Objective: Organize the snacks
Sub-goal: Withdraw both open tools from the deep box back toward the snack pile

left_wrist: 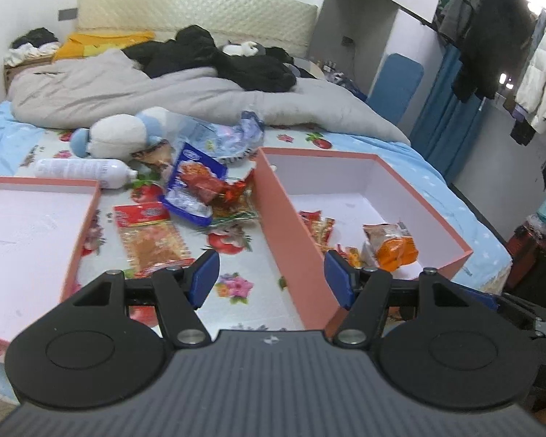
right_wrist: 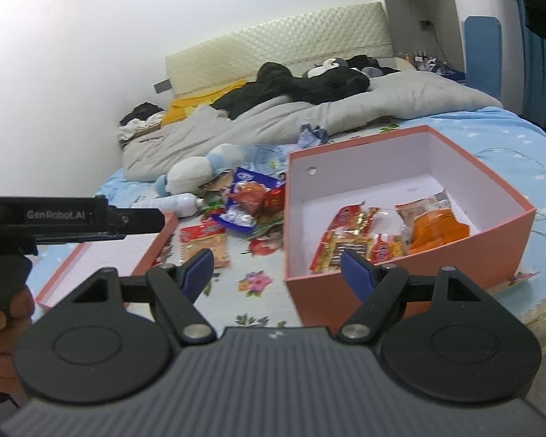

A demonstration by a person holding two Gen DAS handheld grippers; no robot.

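Observation:
A deep pink box stands on the bed and holds an orange snack bag and red-and-gold packets. A pile of loose snacks lies left of it: a blue-and-red packet and a flat red-topped packet. My left gripper hovers open and empty over the box's near left wall. My right gripper is open and empty above the box's near left corner. The left gripper's body and the hand holding it show at the right wrist view's left edge.
A shallow pink lid lies left of the snacks. Behind them are a white bottle, a plush toy, crumpled wrappers and a grey duvet. Coats hang at the far right beyond the bed's edge.

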